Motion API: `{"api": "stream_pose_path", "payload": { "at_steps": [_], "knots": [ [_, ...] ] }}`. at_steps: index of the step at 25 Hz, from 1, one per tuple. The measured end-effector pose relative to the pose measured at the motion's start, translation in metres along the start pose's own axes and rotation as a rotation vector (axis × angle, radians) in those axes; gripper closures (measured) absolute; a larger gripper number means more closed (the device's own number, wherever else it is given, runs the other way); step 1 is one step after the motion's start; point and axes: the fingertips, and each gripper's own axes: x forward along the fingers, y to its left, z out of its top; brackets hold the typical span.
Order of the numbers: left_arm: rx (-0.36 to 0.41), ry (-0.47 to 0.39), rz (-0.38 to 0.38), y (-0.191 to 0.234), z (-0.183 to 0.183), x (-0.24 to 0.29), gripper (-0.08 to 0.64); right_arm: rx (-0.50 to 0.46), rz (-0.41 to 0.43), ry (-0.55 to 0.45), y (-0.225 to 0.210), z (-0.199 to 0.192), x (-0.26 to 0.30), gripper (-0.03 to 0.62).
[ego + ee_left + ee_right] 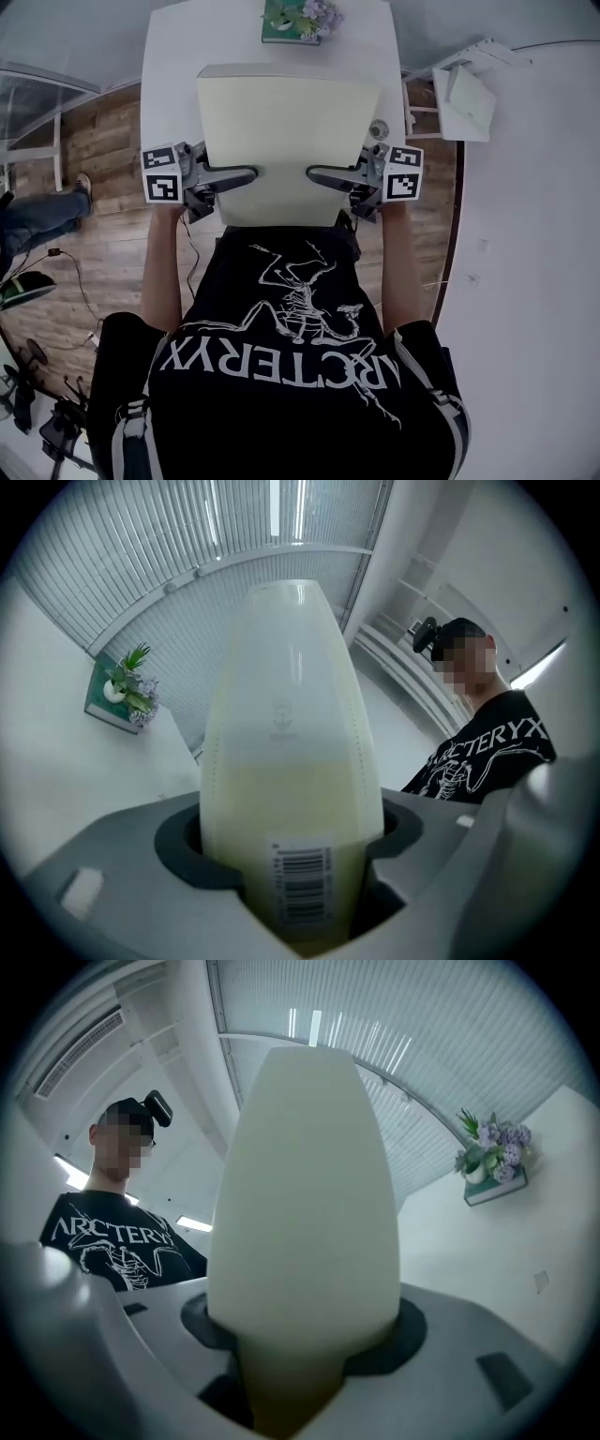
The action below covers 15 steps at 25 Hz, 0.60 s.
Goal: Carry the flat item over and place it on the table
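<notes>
**Item and position.** The flat item (286, 141), a cream panel, lies level in the middle of the head view. Its far part is over the white surface (173, 56) and its near edge is toward the person. A potted plant (302, 19) stands beyond it, at the top of the frame.

**Tongs.** The left gripper (246, 175) has its tongs closed on the panel's left edge. The right gripper (317, 174) has its tongs closed on the right edge. Each gripper view shows the panel seated deep between the jaws.

**Handling, as judged.**
- The panel is probably stiff, since it spans between two edge holds with no visible sag.
- It is probably light.
- The faces look smooth, so slipping is a risk if the grip slackens.
- The present holds, opposite each other at the side edges, look well balanced.

**Not determinable.**
- Whether the underside rests on the surface or is held just above it, because the panel covers its own contact line.
- The lower jaws, which are hidden in the head view.
- The panel's true outline, which wide-angle bulge distorts in both gripper views.
- The print above the barcode label (302, 883), which is too faint to read.
</notes>
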Motion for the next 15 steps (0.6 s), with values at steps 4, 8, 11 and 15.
{"api": "stream_pose_path", "payload": {
  "at_steps": [4, 8, 11, 15],
  "knots": [
    [-0.009, 0.002, 0.012, 0.013, 0.008, 0.010, 0.212, 0.012, 0.016, 0.000, -0.015, 0.009, -0.008, 0.322],
    [-0.018, -0.003, 0.028, 0.030, 0.017, 0.023, 0.212, 0.025, 0.031, 0.002, -0.035, 0.020, -0.018, 0.322],
    [-0.028, -0.006, 0.039, 0.043, 0.025, 0.030, 0.212, 0.037, 0.043, 0.007, -0.049, 0.030, -0.022, 0.322],
    [-0.026, -0.002, 0.044, 0.050, 0.033, 0.042, 0.212, 0.037, 0.051, 0.005, -0.058, 0.039, -0.032, 0.322]
  ]
}}
